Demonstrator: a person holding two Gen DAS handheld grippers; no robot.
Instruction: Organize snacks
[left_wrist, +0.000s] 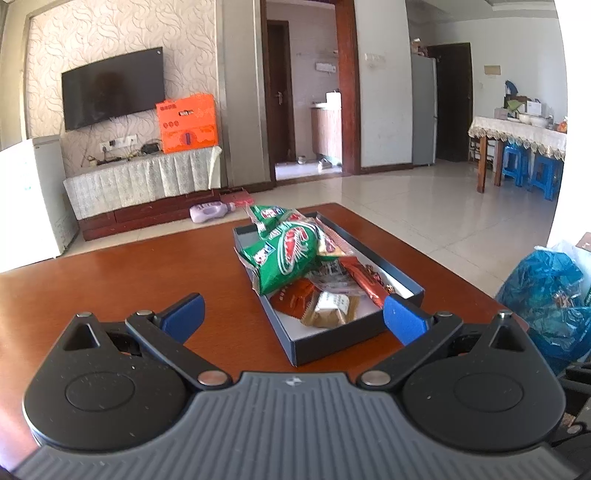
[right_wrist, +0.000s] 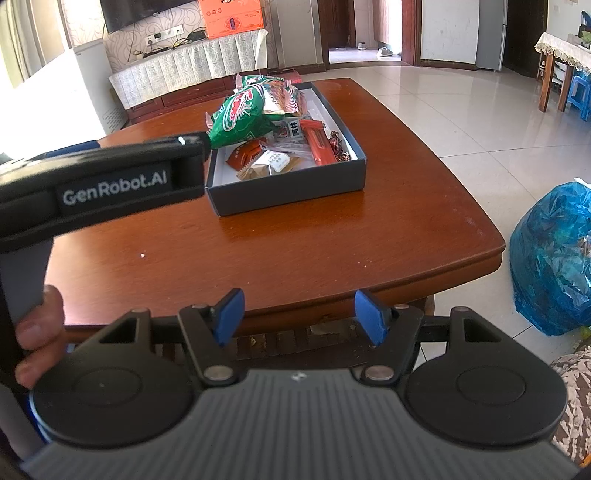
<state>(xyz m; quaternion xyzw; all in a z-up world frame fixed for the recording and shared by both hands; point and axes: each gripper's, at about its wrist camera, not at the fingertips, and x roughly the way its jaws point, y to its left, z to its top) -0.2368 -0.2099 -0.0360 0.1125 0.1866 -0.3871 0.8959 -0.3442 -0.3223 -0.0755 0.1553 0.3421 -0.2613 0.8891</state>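
A dark blue box (left_wrist: 325, 345) (right_wrist: 288, 190) stands on the brown wooden table (left_wrist: 147, 273) (right_wrist: 295, 243). It holds green snack bags (left_wrist: 291, 254) (right_wrist: 240, 118), a red-brown bar (left_wrist: 365, 282) (right_wrist: 319, 144), an orange packet (left_wrist: 295, 301) (right_wrist: 245, 153) and small wrapped sweets (left_wrist: 328, 308) (right_wrist: 273, 160). My left gripper (left_wrist: 293, 317) is open and empty, just in front of the box's near end. My right gripper (right_wrist: 299, 317) is open and empty, back at the table's near edge. The left gripper's body (right_wrist: 99, 188) shows at left in the right wrist view.
A blue plastic bag (left_wrist: 546, 295) (right_wrist: 554, 258) sits on the floor right of the table. A TV stand (left_wrist: 144, 181) with an orange box (left_wrist: 186, 123) lines the far wall. A purple bottle (left_wrist: 210, 212) lies on the floor. A dining table with blue stools (left_wrist: 524, 166) stands far right.
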